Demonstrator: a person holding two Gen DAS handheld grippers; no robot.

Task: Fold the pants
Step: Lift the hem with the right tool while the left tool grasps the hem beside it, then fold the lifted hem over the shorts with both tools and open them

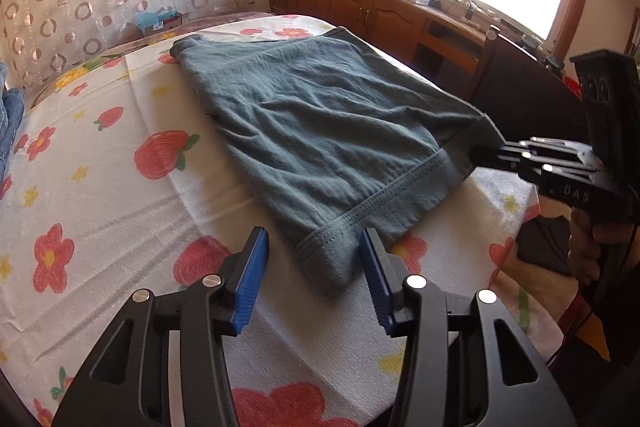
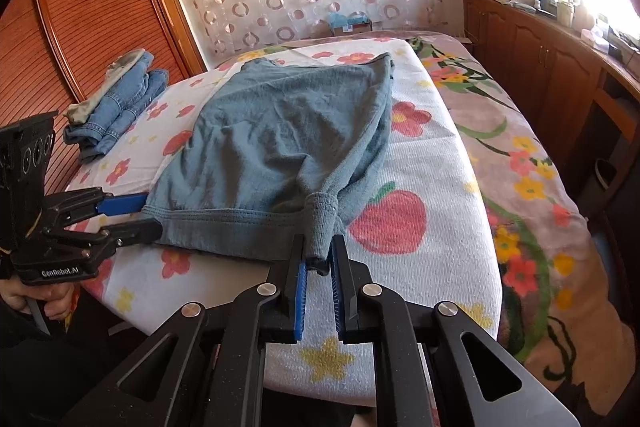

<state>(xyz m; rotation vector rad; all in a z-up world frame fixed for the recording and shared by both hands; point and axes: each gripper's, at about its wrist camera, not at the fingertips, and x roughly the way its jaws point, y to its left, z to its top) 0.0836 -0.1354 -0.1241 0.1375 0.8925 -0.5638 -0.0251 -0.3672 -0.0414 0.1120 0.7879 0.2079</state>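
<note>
Grey-green ribbed knit pants (image 1: 320, 131), soft and wrinkled, stitched hem bands, lie folded flat on a white floral towel (image 1: 100, 187) on the bed. Right hand-held gripper (image 2: 319, 269): blue ridged pads nearly together, pinching the bunched near-right hem corner. Left hand-held gripper (image 1: 314, 247): spread partway, straddling the near-left hem corner, pads not pressing it. Folded denim jeans (image 2: 120, 99) lie far left.

The pants (image 2: 280, 147) are soft, matt, ribbed knit cloth with stitched hems. The towel (image 2: 432, 267) under them is rough woven cloth, and the cabinet (image 2: 532, 67) beside the bed is glossy wood.
</note>
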